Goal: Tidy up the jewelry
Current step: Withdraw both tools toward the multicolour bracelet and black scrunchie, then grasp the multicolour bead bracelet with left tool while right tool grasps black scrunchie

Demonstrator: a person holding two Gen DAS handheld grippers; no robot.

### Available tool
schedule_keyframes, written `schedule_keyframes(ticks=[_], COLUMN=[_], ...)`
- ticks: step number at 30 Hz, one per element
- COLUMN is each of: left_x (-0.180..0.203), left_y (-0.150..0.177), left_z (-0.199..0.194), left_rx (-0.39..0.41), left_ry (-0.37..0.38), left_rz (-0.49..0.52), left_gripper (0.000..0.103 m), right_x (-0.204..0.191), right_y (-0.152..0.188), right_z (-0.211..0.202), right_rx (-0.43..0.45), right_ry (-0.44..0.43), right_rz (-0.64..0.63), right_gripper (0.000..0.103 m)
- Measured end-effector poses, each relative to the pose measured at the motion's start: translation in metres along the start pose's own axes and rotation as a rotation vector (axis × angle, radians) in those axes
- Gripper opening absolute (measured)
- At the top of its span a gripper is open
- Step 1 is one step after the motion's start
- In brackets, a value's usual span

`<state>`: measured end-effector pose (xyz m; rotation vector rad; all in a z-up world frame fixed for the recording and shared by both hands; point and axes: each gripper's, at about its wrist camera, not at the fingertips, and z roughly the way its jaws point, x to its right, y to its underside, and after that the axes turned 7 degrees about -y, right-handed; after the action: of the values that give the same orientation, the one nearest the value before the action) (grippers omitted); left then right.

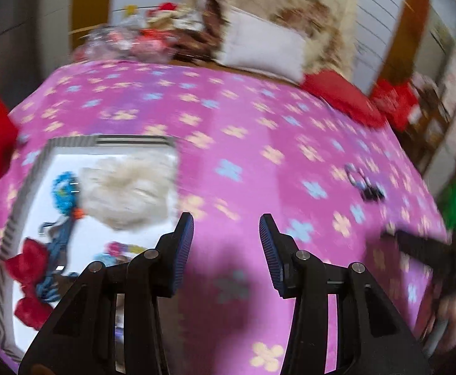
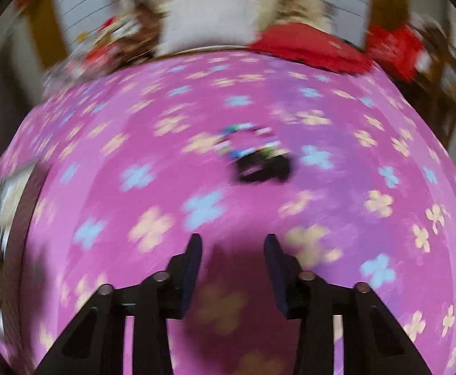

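Both our grippers, left gripper [image 1: 226, 229] and right gripper [image 2: 232, 250], gape empty over the pink cloth [image 1: 243, 118]; beaded bracelet [image 2: 253, 147] lies ahead, blurred.

A pink flowered bedspread [image 2: 165, 109] covers the bed below a white pillow [image 1: 259, 47].

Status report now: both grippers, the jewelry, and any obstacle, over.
Left gripper open, empty, beside the tray. Right gripper open, empty, facing the small jewelry pile on the pink cloth. Path looks free; view blurred.
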<state>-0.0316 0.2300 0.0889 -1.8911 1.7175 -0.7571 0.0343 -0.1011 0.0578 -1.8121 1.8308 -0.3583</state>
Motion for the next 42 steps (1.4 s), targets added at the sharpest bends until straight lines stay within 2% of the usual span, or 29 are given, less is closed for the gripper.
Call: schedule_keyframes(ticks=[4, 7, 9, 15, 17, 21, 27, 30, 31, 32, 34, 35, 37, 42], left_x=[0.03, 0.036, 0.035, 0.028, 0.027, 0.025, 0.021, 0.02, 0.02, 0.021, 0.022, 0.024, 0.029, 0.05], left_y=[0.012, 0.015, 0.014, 0.014, 0.013, 0.013, 0.012, 0.011, 0.011, 0.011, 0.012, 0.012, 0.012, 0.001], left_z=[0.008, 0.015, 0.02, 0.029, 0.031, 0.035, 0.033, 0.032, 0.031, 0.031, 0.031, 0.032, 0.035, 0.057], left_rx=[-0.012, -0.019, -0.023, -0.04, -0.041, -0.047, -0.043, -0.05, -0.052, -0.056, -0.068, -0.076, -0.096, -0.161], left_ry=[0.021, 0.025, 0.024, 0.012, 0.008, 0.002, -0.011, 0.007, 0.014, 0.025, 0.049, 0.057, 0.066, 0.098], left_rz=[0.093, 0.117, 0.116, 0.088, 0.084, 0.083, 0.066, 0.056, 0.054, 0.052, 0.049, 0.049, 0.04, 0.007], left_gripper=[0.043, 0.043, 0.043, 0.043, 0.043, 0.043, 0.043, 0.043, 0.043, 0.043, 0.043, 0.043, 0.043, 0.043], right_x=[0.035, 0.044, 0.039, 0.021, 0.008, -0.031, -0.091, -0.091, -0.079, -0.069, -0.044, -0.033, -0.016, -0.018], right_y=[-0.04, -0.059, -0.072, -0.092, -0.09, -0.071, -0.015, 0.011, 0.015, 0.016, 0.013, 0.009, 0.001, -0.017], right_z=[0.015, 0.037, 0.054, 0.093, 0.097, 0.093, 0.071, 0.055, 0.048, 0.044, 0.029, 0.025, 0.026, 0.043], right_rx=[0.012, -0.01, -0.032, -0.072, -0.086, -0.122, -0.231, -0.264, -0.259, -0.242, -0.159, -0.122, -0.102, -0.074], right_ry=[-0.054, -0.094, -0.102, -0.046, -0.053, -0.125, -0.358, -0.401, -0.405, -0.4, -0.347, -0.317, -0.289, -0.229], right_rz=[0.138, 0.196, 0.183, 0.116, 0.065, -0.056, -0.219, -0.238, -0.207, -0.183, -0.128, -0.105, -0.06, -0.068], right_gripper=[0.036, 0.036, 0.036, 0.035, 0.034, 0.032, 0.03, 0.031, 0.032, 0.037, 0.042, 0.042, 0.042, 0.042])
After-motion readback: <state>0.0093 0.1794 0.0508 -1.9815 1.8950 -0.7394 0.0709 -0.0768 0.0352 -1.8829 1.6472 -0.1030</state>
